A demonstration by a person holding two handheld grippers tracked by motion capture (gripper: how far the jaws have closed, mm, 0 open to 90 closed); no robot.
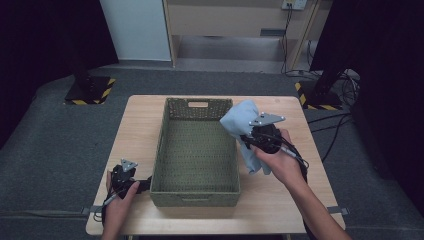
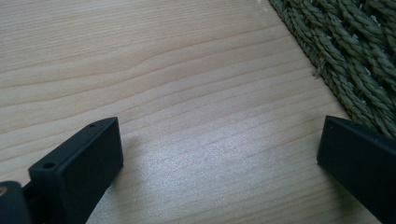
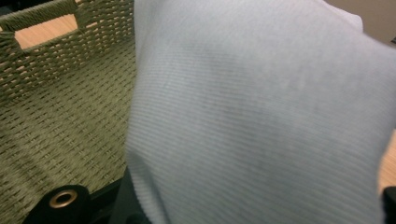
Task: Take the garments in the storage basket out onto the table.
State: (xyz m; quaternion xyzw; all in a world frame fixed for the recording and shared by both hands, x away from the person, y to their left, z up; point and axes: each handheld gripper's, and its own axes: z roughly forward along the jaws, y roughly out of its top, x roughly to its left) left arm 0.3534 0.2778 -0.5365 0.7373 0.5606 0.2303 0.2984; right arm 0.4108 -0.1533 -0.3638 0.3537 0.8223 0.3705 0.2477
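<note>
1. A pale blue cloth [image 1: 243, 131] was held by the right gripper [image 1: 248, 139], just beside the right wall of the woven basket [image 1: 162, 145], near its far right corner and partly over the rim.
2. The right gripper's fingers were closed on a bunched part of the cloth; in the right gripper view the fabric [image 3: 261, 116] draped over them.
3. The cloth was judged soft, light and limp: it hung in folds below the grip, down the outside of the basket toward the bench [image 1: 280, 195].
4. A fine ribbed knit was seen, so little slipping was expected from a firm pinch.
5. A hold on a gathered fold was judged best, since loose ends could catch on the basket rim.
6. The left gripper [image 1: 131, 186] rested by the basket's near left corner, its fingers [image 2: 79, 170] open over bare bench.
</note>
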